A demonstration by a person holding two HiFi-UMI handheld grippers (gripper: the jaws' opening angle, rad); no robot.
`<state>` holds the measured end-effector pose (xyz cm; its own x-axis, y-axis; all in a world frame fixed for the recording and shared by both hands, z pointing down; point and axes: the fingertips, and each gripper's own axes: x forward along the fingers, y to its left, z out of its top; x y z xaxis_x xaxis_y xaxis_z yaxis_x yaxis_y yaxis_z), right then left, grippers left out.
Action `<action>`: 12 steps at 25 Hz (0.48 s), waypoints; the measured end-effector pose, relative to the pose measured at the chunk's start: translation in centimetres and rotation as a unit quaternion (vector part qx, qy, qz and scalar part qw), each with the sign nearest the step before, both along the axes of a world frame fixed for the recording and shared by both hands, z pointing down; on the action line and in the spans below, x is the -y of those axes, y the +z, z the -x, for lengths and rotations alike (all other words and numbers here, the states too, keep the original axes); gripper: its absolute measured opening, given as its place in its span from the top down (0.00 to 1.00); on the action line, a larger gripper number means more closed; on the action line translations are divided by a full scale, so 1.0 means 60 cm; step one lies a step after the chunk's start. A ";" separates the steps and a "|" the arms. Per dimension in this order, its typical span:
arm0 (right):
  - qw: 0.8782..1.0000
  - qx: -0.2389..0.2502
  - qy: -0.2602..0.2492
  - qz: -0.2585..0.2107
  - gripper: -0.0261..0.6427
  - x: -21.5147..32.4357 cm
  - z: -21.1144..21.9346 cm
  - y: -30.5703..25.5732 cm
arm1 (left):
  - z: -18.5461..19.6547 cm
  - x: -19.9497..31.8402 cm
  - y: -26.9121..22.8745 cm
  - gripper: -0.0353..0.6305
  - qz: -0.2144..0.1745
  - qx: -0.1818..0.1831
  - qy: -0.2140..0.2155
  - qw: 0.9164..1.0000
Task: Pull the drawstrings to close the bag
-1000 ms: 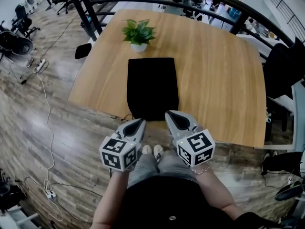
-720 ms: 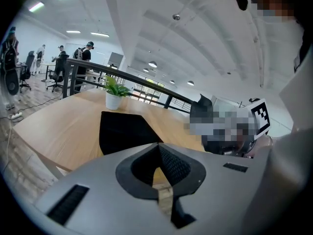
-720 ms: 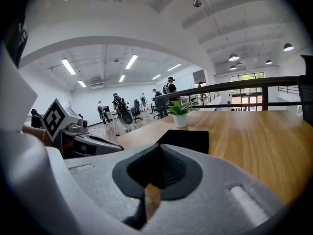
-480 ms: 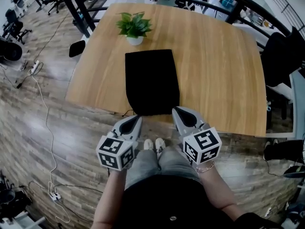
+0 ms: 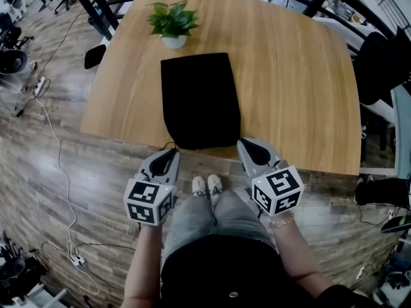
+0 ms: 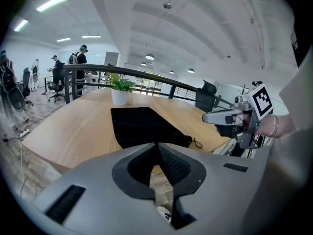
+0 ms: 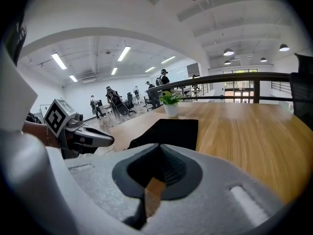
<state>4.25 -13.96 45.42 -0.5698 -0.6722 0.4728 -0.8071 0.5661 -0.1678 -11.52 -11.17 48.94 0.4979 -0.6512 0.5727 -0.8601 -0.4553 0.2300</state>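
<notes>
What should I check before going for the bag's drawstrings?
1. Bag flat on table, cord end nearest the person: ok.
2. Drawstrings in sight: one cord shows at the near end, ok; a second, cannot tell.
3. Claws open for a grasp: not ok; left claw and right claw are both shut and empty.
4. Claws at the cords: not ok; both hang short of the table's edge.
5. Plant clear of the pull: ok, beyond the bag's far end.
</notes>
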 end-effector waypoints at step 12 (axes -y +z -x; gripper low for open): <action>0.999 -0.031 0.014 0.025 0.96 0.017 -0.036 0.054 | 0.018 0.023 0.072 0.72 0.032 0.077 0.032 0.996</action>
<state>6.41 -14.96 48.65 -0.5197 -0.6617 0.5404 -0.8322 0.5351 -0.1452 -12.58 -12.57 53.26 0.4401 -0.5802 0.6854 -0.8572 -0.4989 0.1280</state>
